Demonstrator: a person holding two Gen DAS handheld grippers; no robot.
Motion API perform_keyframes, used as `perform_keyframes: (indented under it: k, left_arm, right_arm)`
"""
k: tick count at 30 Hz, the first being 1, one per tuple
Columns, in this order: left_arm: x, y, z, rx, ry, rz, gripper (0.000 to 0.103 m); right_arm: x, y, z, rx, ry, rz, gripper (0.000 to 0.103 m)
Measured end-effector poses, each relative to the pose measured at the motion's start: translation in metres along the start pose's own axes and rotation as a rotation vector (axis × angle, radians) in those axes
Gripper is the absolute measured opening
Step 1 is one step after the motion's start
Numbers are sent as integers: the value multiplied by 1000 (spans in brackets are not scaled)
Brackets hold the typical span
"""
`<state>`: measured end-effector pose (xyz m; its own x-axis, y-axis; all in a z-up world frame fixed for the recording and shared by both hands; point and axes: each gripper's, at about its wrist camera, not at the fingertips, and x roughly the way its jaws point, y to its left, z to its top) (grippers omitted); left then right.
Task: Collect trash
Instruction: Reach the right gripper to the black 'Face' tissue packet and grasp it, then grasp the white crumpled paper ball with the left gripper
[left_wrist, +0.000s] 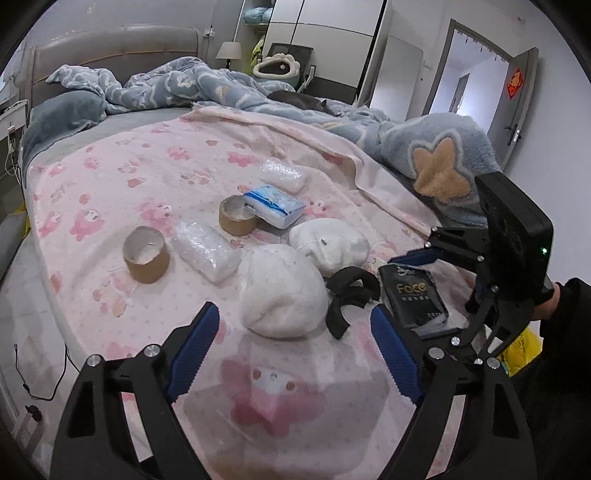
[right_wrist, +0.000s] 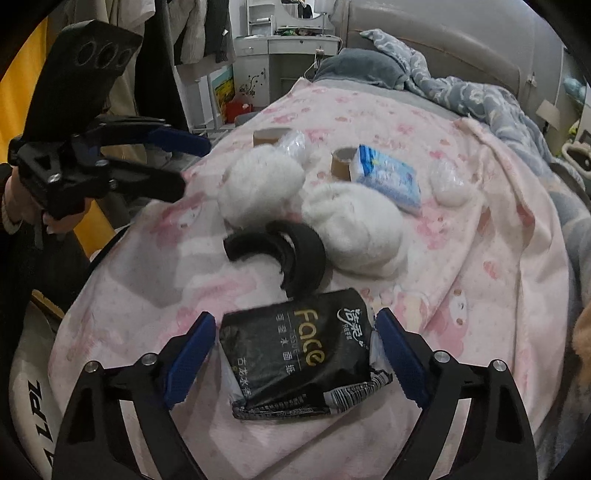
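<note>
Trash lies on a pink blanket (left_wrist: 147, 177): two cardboard tape cores (left_wrist: 146, 254) (left_wrist: 238, 216), two clear plastic wads (left_wrist: 207, 249) (left_wrist: 282, 173), a blue tissue pack (left_wrist: 275, 205), two white fluffy lumps (left_wrist: 282, 295) (left_wrist: 328, 243), a curled black strip (left_wrist: 347, 291) and a black "Face" tissue pack (right_wrist: 299, 354). My left gripper (left_wrist: 291, 350) is open and empty, just short of the near white lump. My right gripper (right_wrist: 295, 350) is open with the black pack between its jaws; its pads stand beside the pack's edges.
A rumpled blue quilt (left_wrist: 424, 147) covers the far and right side of the bed, with a dark cat (left_wrist: 299, 99) lying on it. A yellow bag (left_wrist: 521, 350) sits beyond the bed's near right edge. A cable (left_wrist: 37, 384) lies on the floor at left.
</note>
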<state>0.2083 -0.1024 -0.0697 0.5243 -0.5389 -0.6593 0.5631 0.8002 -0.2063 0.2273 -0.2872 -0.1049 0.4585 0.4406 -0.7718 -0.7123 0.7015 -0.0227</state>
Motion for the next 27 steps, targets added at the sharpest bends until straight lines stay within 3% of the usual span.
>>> perform_keyframes:
  k: [8, 14, 15, 18, 27]
  left_arm:
    - [24, 18, 5, -115, 18, -23, 85]
    - [37, 22, 5, -176, 45, -82, 64]
    - [38, 21, 5, -181, 52, -76, 56]
    - [36, 24, 3, -191, 65, -71, 49]
    - [-18, 17, -6, -132, -35, 34, 46]
  right_arm:
    - [0, -2, -1, 18, 4, 30, 76]
    - [-21, -11, 8, 101, -76, 66, 75]
    - [-26, -14, 9, 120, -102, 62, 75]
    - [-36, -20, 14, 188, -166, 51, 75]
    - [-38, 2, 35, 307, -222, -17, 75]
